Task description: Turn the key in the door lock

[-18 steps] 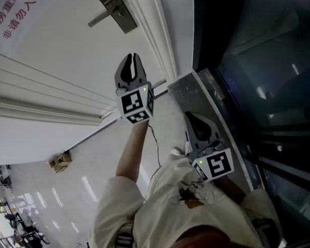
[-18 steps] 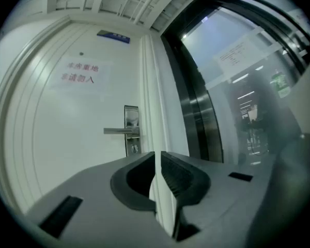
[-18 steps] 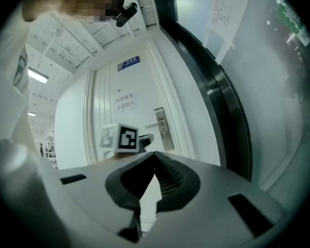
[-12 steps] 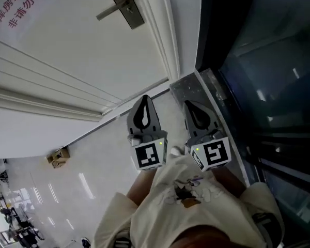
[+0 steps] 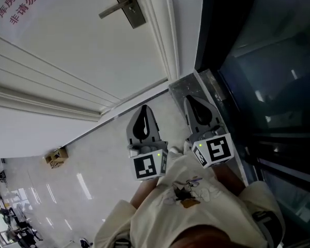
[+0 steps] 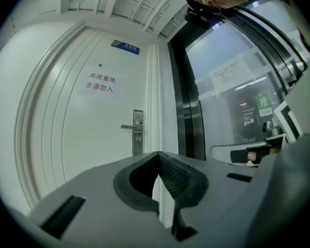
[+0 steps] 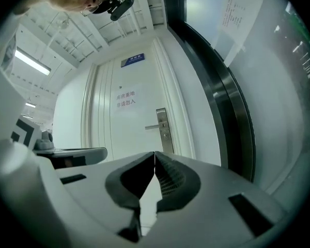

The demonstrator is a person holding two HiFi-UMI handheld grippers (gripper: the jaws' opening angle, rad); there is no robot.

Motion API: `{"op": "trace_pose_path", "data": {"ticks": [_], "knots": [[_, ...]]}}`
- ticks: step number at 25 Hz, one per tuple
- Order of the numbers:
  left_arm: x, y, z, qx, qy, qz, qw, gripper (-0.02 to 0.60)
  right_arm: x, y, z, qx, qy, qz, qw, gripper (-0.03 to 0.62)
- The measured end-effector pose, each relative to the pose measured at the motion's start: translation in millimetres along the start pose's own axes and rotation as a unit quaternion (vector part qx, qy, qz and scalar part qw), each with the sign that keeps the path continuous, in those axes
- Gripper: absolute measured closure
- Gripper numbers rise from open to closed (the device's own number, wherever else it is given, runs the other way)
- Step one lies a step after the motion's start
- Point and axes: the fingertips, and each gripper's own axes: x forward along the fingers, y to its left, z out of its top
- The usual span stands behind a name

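Note:
A white door [image 5: 67, 50] carries a metal lock plate [image 5: 128, 5] with a lever handle [image 5: 111, 10]; the same plate [image 6: 138, 132] shows in the left gripper view and again as the plate [image 7: 164, 129] in the right gripper view. No key can be made out on it. My left gripper [image 5: 143, 107] is shut and empty, held low in front of my body, well short of the door. My right gripper [image 5: 189, 100] sits beside it, also shut with nothing in it. Both point toward the door from a distance.
A red-lettered paper sign [image 5: 20, 4] hangs on the door. Right of the white door frame [image 5: 168, 45] runs a dark glass wall [image 5: 263, 61] with a grey stone sill [image 5: 206, 87]. A small cardboard box [image 5: 55, 157] lies on the glossy floor.
My left gripper has dropped from up near the door down to beside the right gripper, close to my body. The right gripper has hardly moved.

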Motion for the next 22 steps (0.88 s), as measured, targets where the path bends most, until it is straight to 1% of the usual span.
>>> {"op": "trace_pose_path", "data": {"ticks": [2,5,9,12,15,18,22], "knots": [[1.3,-4.4,-1.0,-0.002,-0.006,-0.002,1.0,0.575,1.8,-5.5,-1.7,-0.004,-0.002,0.004,1.0,0.586],[12.3,-0.2,-2.1,-0.008,-0.005,-0.002,1.0,0.575,20.9,-10.8,-7.0,-0.01,0.008,0.013,1.0,0.586],[39.3,21.3,-6.4,-0.016,0.008,-0.007,0.9998,0.575,56.9,-5.4,-8.7,-0.013,0.02,0.023,0.999,0.586],[73.0,40.3,-10.0,-0.024,0.006,-0.016,0.9996,0.575,97.1,-7.0,-12.7,-0.024,0.027,0.028,0.999,0.586],[108.1,58.5,-10.6,-0.03,0.006,-0.041,0.9987,0.575,141.4,-11.6,-16.8,-0.043,0.035,0.02,0.998,0.585],[138.4,77.5,-9.0,-0.025,0.009,-0.074,0.9969,0.575,187.0,-12.5,-16.9,-0.066,0.037,0.005,0.997,0.585],[164.4,97.7,-10.6,-0.022,0.018,-0.111,0.9934,0.575,235.6,-11.0,-17.0,-0.089,0.053,-0.013,0.994,0.585]]}}
